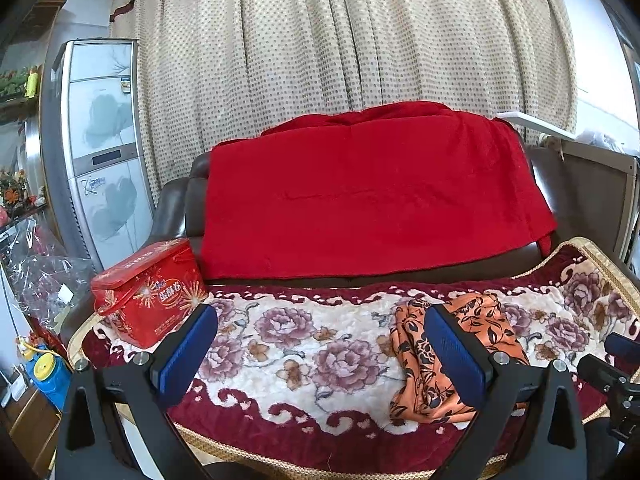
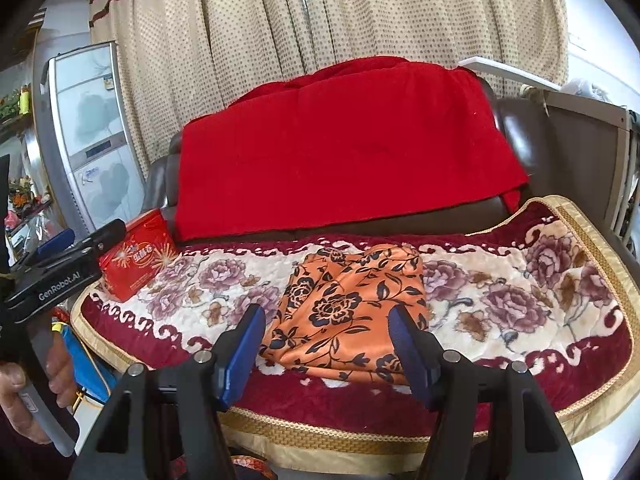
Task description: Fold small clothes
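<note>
An orange cloth (image 2: 352, 304) with black flowers was seen lying crumpled and partly folded on a floral blanket (image 2: 520, 296) spread over the seat of a dark sofa (image 2: 516, 136). In the right wrist view the cloth lay at the centre of the frame; in the left wrist view it lay at lower right.

The left tongs (image 1: 320, 354) were held wide open over the blanket, with nothing gripped; their right pad overlapped the cloth in the picture, though whether it touched could not be told. The right tongs (image 2: 328, 354) were held partly open in front of the near edge of the cloth, and nothing was clamped between the pads.

A red throw (image 2: 344, 148) was draped over the sofa back, in the upper middle of both frames. A red box (image 1: 150, 292) stood on the blanket's left end. A dotted curtain (image 1: 340, 40) hung behind. At the lower left of the right wrist view, a hand (image 2: 24, 396) was seen around the left handle.
</note>
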A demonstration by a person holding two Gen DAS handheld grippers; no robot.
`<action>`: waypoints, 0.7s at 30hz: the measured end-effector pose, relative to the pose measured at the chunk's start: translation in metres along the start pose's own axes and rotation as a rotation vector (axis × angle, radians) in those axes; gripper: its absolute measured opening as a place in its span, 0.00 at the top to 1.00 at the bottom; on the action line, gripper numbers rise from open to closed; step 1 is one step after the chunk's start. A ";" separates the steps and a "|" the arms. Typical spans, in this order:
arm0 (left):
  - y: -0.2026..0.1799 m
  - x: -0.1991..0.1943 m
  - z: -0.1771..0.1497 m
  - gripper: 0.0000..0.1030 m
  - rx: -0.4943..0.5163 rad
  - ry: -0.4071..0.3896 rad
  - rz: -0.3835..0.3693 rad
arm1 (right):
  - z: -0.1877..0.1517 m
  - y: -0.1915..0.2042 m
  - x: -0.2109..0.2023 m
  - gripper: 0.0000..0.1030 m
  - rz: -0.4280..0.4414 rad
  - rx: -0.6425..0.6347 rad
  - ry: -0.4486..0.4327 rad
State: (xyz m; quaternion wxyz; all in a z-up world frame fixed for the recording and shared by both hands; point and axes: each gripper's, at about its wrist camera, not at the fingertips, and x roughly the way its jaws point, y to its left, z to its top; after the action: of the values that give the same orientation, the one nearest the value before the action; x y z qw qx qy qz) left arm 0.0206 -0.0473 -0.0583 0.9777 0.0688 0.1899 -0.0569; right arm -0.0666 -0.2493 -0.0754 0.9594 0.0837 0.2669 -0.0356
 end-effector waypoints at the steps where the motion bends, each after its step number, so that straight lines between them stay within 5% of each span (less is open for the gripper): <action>1: 0.000 0.000 0.000 0.00 0.003 0.002 -0.001 | 0.000 0.001 0.000 0.34 0.002 -0.002 0.002; 21: 0.003 -0.022 0.002 0.00 -0.010 -0.028 -0.030 | 0.007 0.010 -0.022 0.34 -0.027 -0.032 -0.057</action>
State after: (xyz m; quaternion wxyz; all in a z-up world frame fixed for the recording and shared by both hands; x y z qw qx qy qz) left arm 0.0017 -0.0425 -0.0475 0.9797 0.0603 0.1775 -0.0715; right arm -0.0805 -0.2397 -0.0572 0.9673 0.0636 0.2409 -0.0466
